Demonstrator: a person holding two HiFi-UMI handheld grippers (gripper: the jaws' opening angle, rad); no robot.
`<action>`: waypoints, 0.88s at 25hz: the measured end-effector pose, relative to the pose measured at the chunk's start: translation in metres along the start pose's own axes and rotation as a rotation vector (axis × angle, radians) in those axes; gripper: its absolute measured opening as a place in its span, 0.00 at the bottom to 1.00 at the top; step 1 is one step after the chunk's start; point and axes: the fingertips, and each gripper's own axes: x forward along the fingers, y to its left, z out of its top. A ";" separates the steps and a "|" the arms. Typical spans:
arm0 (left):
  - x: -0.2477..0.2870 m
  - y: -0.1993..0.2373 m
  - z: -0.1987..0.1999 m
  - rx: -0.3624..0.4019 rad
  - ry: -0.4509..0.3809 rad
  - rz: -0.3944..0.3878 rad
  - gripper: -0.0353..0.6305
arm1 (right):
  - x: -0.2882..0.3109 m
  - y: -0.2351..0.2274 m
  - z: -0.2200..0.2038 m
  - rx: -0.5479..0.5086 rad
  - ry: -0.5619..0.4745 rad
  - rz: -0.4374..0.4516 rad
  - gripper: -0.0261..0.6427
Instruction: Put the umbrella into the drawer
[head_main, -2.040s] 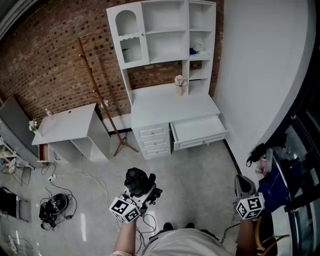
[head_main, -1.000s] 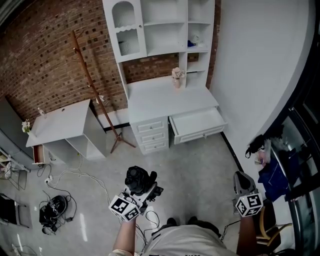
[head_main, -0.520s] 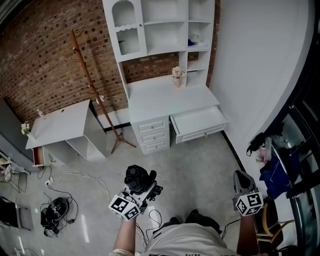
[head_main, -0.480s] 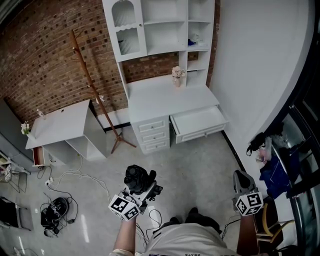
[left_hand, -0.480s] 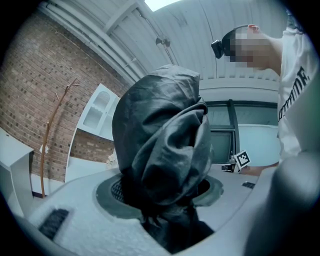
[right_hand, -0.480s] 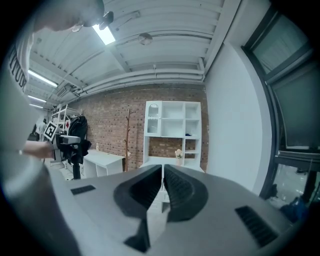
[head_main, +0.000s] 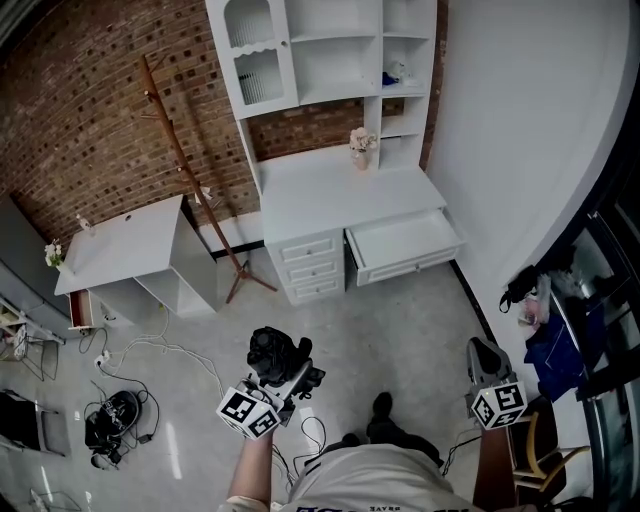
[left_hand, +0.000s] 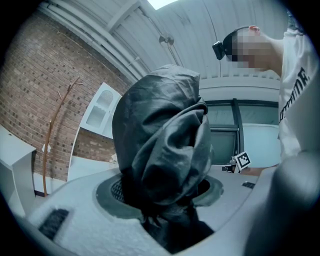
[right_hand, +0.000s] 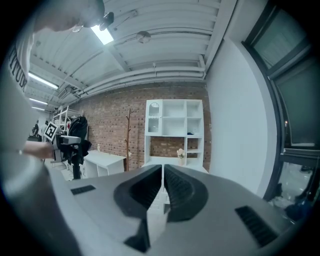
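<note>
Brick wall (head_main: 80, 130), white hutch desk (head_main: 340, 190), coat stand (head_main: 196, 180), grey floor (head_main: 400, 325)

The black folded fabric umbrella (head_main: 268, 348) sits between the left gripper's (head_main: 281, 371) jaws. The open white wooden drawer (head_main: 403, 243) of the white wooden desk (head_main: 335, 195) lies well ahead, right of that gripper and left of the right gripper (head_main: 484, 358). The brown wooden coat stand (head_main: 188, 165) stands ahead-left.

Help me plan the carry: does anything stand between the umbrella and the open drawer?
Nothing visible does. The floor between the umbrella, in the left tongs, and the open drawer is bare; the coat rack and loose cables lie left of that line.
</note>
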 end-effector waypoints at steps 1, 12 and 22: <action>0.003 0.002 0.001 0.000 0.001 0.004 0.45 | 0.005 -0.002 0.000 0.002 0.000 0.003 0.09; 0.052 0.023 -0.002 -0.006 0.019 0.036 0.45 | 0.068 -0.032 -0.009 0.018 0.026 0.052 0.09; 0.116 0.042 0.000 -0.010 0.038 0.085 0.45 | 0.137 -0.076 -0.004 0.007 0.048 0.119 0.09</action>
